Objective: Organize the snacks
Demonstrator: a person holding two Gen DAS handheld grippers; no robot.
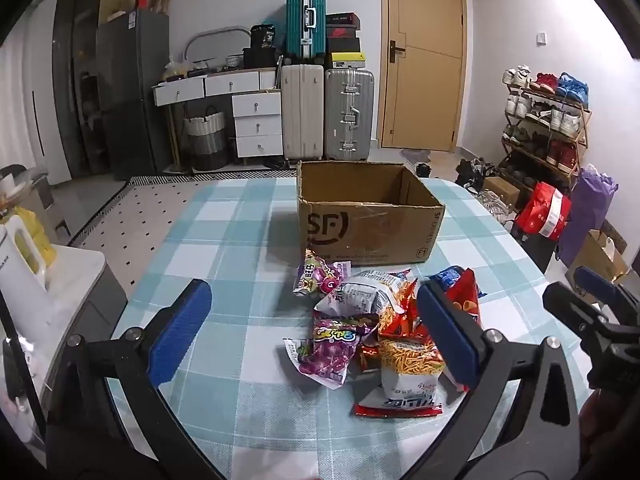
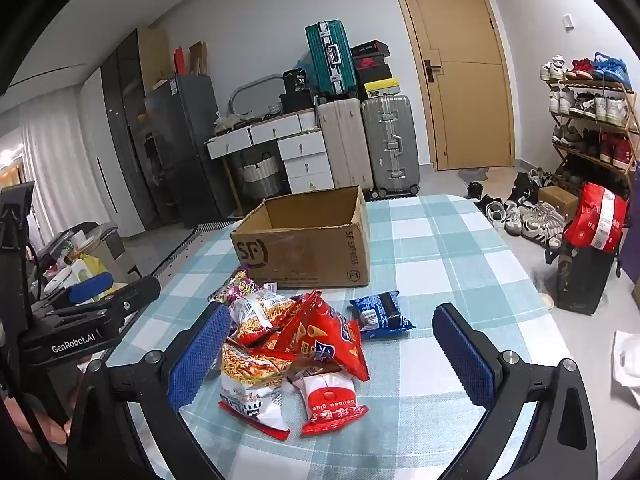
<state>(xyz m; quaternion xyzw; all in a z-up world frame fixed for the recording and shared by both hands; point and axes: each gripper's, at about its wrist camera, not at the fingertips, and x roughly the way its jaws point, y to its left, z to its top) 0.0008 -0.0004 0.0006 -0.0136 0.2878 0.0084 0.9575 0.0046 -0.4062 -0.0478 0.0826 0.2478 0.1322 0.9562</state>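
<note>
— Blue-padded black fingers of the left gripper (image 1: 316, 328) are seen spread wide above the heaped snack packets (image 1: 376, 332); nothing is pinched.

— And the right gripper (image 2: 332, 354)?

— Its fingers are likewise held wide apart, with nothing clamped. A blue biscuit packet (image 2: 382, 314) is found at one o'clock of the heap, apart from it.

— The container?

— An open brown cardboard box (image 2: 304, 248) is set at twelve o'clock of the heap, on the teal-and-white checked tablecloth (image 2: 440, 248).
</note>
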